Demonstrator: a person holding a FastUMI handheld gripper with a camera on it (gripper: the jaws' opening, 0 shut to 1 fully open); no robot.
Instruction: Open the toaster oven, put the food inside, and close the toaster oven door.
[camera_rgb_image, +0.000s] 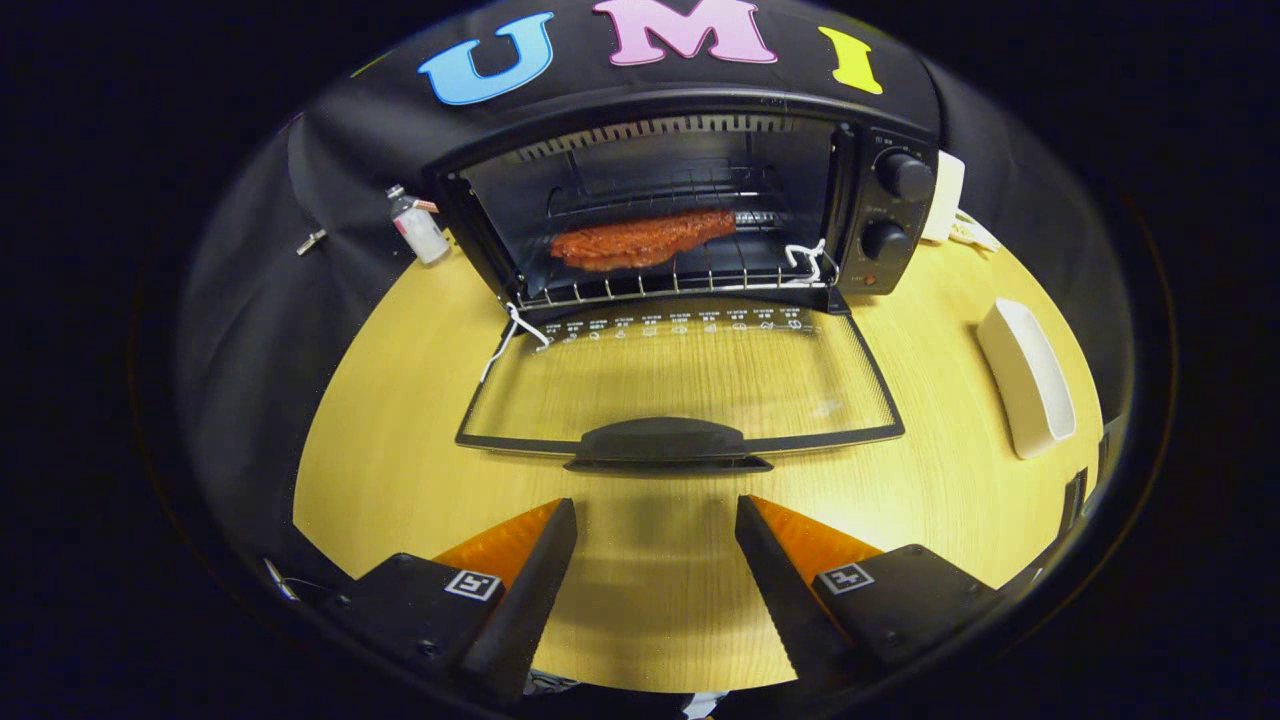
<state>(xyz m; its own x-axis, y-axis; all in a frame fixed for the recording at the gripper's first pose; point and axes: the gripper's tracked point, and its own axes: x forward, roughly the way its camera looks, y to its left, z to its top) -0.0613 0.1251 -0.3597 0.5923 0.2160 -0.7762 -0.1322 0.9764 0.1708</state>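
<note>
Tongs (655, 515) level, fingers spread, empty above the bench (400, 440); at twelve o'clock one toaster oven (680, 210), door (680, 385) down, one food piece (640, 240).

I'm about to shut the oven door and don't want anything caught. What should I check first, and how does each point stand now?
1. Food fully on the rack, inside the toaster oven: ok.
2. Door down flat on the table: ok.
3. Tongs open, holding nothing: ok.
4. Door handle just ahead of the fingers, unobstructed: ok.
5. White cords at the hinges clear of the closing path: cannot tell.
</note>
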